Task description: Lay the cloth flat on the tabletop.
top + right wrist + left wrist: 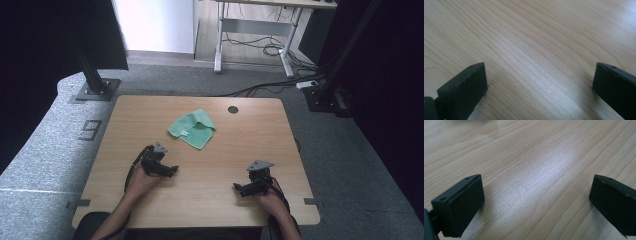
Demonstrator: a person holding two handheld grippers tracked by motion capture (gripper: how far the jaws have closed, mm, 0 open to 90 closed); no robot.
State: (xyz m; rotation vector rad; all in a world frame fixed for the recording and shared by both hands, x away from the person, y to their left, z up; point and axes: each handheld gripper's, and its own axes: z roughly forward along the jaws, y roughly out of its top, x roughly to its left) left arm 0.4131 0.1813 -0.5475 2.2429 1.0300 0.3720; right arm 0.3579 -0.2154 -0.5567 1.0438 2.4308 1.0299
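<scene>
On a light wooden table (225, 165), a person rests both hands near the front edge, each holding a black two-jaw tool. The left gripper (172, 171) and the right gripper (236, 187) both have their jaws spread wide over bare wood, empty. A green cloth (192, 128) lies loosely folded toward the far middle of the table, one corner turned over, a small white tag showing. Likely next step: reach forward, lower the nearer left gripper onto a free corner, and pinch only one layer.
</scene>
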